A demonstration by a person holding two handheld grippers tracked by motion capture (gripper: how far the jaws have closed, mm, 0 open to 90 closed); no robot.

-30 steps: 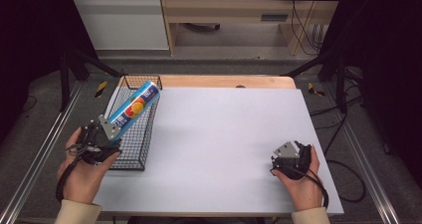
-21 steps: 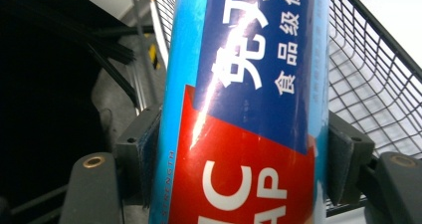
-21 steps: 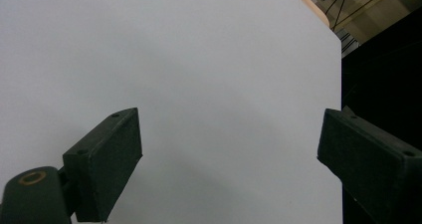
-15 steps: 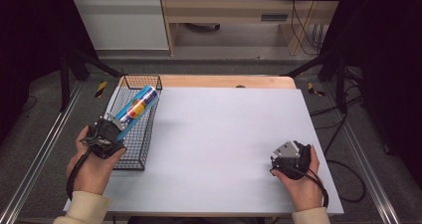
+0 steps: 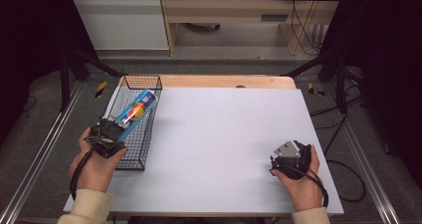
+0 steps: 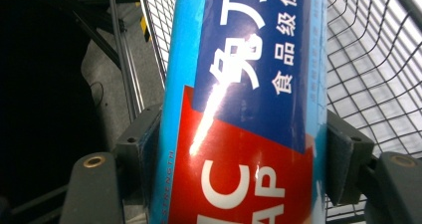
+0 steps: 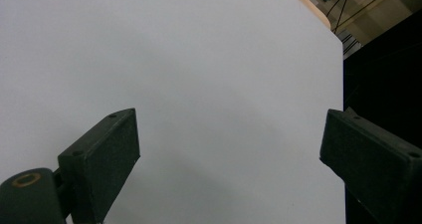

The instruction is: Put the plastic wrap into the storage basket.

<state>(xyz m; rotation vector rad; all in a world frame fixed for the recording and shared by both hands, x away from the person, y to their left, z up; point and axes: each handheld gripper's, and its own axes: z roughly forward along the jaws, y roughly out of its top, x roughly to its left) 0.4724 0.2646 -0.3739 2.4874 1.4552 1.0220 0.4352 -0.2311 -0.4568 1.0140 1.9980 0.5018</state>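
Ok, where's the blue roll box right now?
In the high view the blue roll box is at the table's left, angled over the wire basket, clamped in the left tongs.

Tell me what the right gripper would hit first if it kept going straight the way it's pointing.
Probably nothing: the right gripper, jaws open, points across bare white tabletop toward its far edge, though depth is unclear.

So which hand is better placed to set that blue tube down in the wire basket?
Left. The left gripper already clamps the blue tube over the wire basket. The right gripper sits open and empty, far across the white table.
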